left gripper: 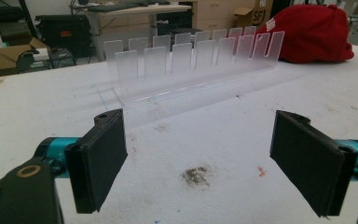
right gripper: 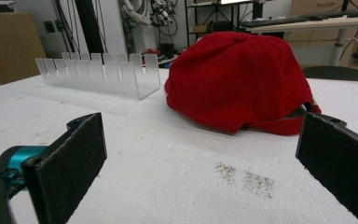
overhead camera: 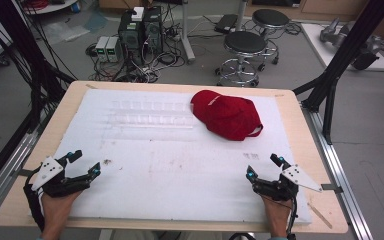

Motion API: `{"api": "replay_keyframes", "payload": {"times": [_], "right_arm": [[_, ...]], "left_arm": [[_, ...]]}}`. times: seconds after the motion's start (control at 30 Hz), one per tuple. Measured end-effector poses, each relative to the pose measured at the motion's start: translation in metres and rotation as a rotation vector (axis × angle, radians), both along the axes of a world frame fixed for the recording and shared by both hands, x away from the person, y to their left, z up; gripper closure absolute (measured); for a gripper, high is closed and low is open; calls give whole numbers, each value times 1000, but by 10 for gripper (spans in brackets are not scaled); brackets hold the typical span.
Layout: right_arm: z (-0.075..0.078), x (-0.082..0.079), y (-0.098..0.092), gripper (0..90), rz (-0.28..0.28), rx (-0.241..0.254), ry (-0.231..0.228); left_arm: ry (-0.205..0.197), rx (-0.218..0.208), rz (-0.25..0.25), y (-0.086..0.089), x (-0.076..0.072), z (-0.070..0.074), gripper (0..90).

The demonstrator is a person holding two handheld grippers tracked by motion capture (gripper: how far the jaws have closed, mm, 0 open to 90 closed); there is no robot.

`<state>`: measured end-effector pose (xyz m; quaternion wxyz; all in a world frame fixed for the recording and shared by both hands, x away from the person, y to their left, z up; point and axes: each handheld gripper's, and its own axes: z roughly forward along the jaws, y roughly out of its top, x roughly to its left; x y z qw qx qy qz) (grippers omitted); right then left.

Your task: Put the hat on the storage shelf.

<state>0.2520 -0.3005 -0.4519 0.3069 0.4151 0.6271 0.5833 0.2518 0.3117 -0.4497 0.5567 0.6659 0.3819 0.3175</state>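
A red cap [overhead camera: 227, 114] lies on the white foam mat [overhead camera: 170, 165], toward the far right; it also shows in the left gripper view [left gripper: 310, 33] and close up in the right gripper view [right gripper: 237, 79]. Left of the cap stands a clear acrylic slotted rack [overhead camera: 147, 114] [left gripper: 191, 65] [right gripper: 100, 74]. My left gripper [overhead camera: 86, 163] rests near the mat's front left corner, jaws wide open with nothing between them [left gripper: 200, 158]. My right gripper [overhead camera: 263, 166] sits at the front right, also open and empty [right gripper: 205, 158], facing the cap.
The mat covers a wooden table [overhead camera: 300, 125]. Dirt smudges mark the foam [left gripper: 196, 175] [right gripper: 247, 179]. Beyond the table stand two stools [overhead camera: 245, 50], computer boxes with cables [overhead camera: 140, 35] and black frame posts [overhead camera: 345, 55].
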Motion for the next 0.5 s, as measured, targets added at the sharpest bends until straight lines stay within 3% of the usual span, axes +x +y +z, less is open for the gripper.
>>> {"api": "replay_keyframes", "payload": {"times": [0.5], "right_arm": [[1, 1, 3, 5, -18, -30, 9]], "left_arm": [[5, -16, -4, 2, 1, 0, 186]]}}
